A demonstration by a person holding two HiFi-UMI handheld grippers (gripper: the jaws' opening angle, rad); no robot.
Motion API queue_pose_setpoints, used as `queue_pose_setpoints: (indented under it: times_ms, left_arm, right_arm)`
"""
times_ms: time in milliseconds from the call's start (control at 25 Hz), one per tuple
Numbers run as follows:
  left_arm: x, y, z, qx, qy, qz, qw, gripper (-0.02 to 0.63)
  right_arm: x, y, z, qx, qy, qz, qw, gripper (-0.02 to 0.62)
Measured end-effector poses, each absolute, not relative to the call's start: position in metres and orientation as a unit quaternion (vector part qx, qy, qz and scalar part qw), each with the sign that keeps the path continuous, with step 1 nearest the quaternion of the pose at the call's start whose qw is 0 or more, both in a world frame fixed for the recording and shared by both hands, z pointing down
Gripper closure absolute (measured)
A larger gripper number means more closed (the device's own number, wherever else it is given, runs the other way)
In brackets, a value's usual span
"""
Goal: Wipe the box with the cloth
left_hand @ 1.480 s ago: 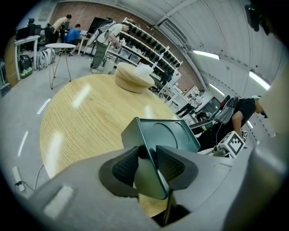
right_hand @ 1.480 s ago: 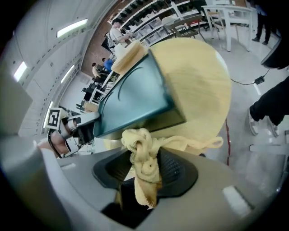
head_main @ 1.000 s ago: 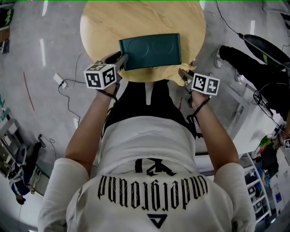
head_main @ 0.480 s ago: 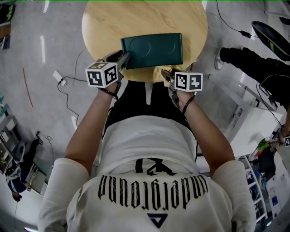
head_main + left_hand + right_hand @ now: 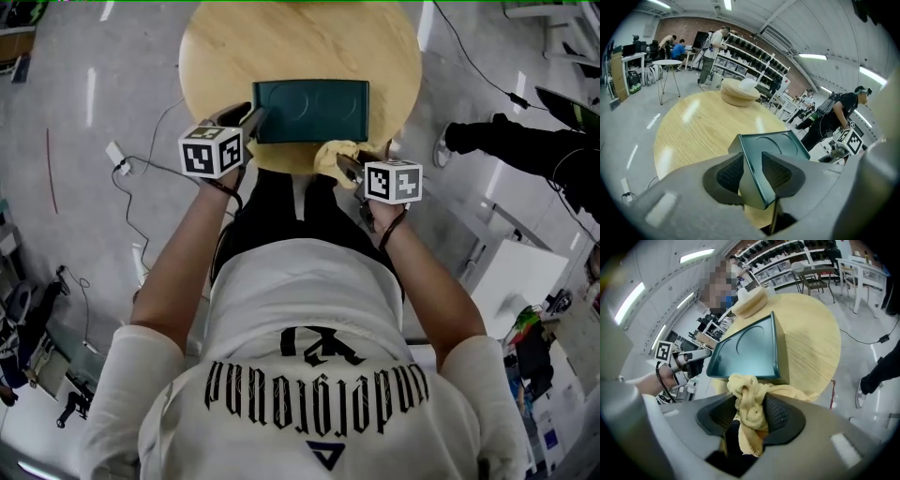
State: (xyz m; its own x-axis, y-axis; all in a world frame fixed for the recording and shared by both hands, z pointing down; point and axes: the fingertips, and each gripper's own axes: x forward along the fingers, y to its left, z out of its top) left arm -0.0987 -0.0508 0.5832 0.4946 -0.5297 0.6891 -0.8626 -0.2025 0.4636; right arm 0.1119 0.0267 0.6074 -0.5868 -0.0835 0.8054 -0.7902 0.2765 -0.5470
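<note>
A dark green rectangular box lies on a round wooden table, near its front edge. My left gripper is shut on the box's near left corner; the pads press on both faces of the corner. A yellow cloth is bunched at the table's front edge, just below the box's near side. My right gripper is shut on the cloth, which bulges out between the jaws and trails toward the box.
A person in dark clothes stands on the grey floor right of the table. Cables lie on the floor at the left. A round wooden block rests at the table's far side. Shelving and desks fill the room behind.
My right gripper has moved left along the table's front edge with the cloth and rolled, bunching the cloth below the box. The left gripper has stayed on the box's corner.
</note>
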Motion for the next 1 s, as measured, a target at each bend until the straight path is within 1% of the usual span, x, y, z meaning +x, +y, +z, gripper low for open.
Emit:
queue_pose_setpoints:
  times_ms: [280,520,760,1000]
  left_arm:
    - [-0.087,-0.033,0.526,0.759,-0.493,0.172,0.388,0.471]
    - [-0.073,-0.019,0.459,0.774,-0.524,0.134,0.331,0.472]
    - [-0.065,-0.002,0.383,0.783,-0.554,0.092,0.267,0.476]
    - [-0.048,0.017,0.315,0.799,-0.561,0.070,0.204,0.522]
  right_arm:
    - [0.138,0.002,0.552,0.295,-0.773,0.453,0.331,0.422]
    - [0.146,-0.021,0.493,0.270,-0.833,0.370,0.310,0.422]
    - [0.141,-0.027,0.413,0.234,-0.897,0.260,0.271,0.422]
    - [0.134,-0.017,0.328,0.202,-0.942,0.168,0.210,0.422]
